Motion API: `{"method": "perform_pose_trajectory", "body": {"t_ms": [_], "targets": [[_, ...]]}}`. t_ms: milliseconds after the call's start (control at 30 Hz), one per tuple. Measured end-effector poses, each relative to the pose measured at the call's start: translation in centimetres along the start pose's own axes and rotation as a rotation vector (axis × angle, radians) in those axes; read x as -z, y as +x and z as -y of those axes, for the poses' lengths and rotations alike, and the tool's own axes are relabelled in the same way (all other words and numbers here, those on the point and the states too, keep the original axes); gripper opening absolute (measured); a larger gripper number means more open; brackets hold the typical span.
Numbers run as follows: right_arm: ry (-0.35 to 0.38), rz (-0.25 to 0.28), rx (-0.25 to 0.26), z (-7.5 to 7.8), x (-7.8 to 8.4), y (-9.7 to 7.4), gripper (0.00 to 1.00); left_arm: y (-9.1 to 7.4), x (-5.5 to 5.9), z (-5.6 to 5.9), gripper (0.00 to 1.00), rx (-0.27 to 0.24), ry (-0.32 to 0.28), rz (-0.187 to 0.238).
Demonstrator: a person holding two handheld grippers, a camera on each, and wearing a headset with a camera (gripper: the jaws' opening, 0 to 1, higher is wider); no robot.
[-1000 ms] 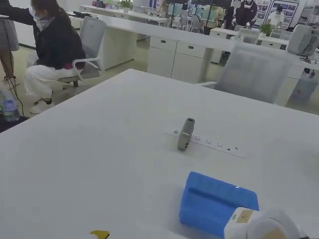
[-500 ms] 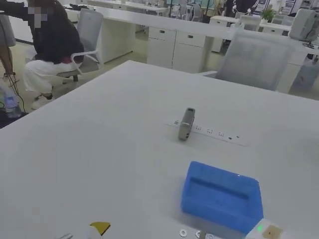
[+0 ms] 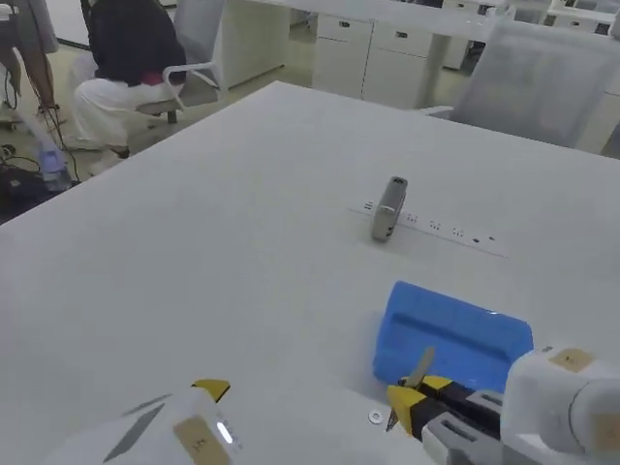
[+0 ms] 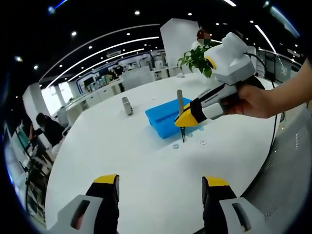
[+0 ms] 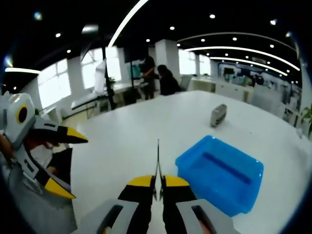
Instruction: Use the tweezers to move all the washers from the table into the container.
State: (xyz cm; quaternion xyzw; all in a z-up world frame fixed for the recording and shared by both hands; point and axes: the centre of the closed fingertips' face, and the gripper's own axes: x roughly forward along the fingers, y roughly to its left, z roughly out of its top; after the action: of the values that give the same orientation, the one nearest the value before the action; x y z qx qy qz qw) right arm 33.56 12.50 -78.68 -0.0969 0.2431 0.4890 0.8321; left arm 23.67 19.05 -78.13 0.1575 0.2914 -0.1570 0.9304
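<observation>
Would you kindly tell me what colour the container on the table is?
The container is blue; it shows best in the right gripper view.

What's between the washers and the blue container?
Nothing visible. The washers lie on bare table just in front of the container; the tweezers, clamped in the right tongs, point down over them.

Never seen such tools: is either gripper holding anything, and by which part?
The right gripper clamps the tweezers around their middle, tip toward the table; the left gripper is open, holding nothing.
</observation>
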Motion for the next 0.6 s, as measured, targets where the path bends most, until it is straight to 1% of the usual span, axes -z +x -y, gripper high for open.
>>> {"method": "perform_pose_trajectory", "body": {"t_ms": [33, 167, 267, 467, 600], "targets": [[0.007, 0.005, 0.006, 0.5, 0.0, 0.2, 0.03, 0.0, 0.0, 0.0, 0.70, -0.001, 0.000, -0.001], [0.024, 0.014, 0.014, 1.3, -0.2, 0.7, 0.03, 0.1, 0.1, 0.0, 0.71, 0.002, -0.011, -0.005], [0.038, 0.020, 0.018, 1.4, -0.1, 1.0, 0.04, 0.1, 0.0, -0.1, 0.72, 0.001, -0.018, -0.002], [0.033, 0.028, 0.032, 1.4, 0.2, 1.7, 0.04, 0.2, 0.3, 0.0, 0.72, 0.008, -0.019, -0.018], [0.050, 0.032, 0.040, 1.8, 0.3, 2.1, 0.04, 0.2, 0.5, 0.2, 0.71, 0.017, -0.018, -0.026]]}}
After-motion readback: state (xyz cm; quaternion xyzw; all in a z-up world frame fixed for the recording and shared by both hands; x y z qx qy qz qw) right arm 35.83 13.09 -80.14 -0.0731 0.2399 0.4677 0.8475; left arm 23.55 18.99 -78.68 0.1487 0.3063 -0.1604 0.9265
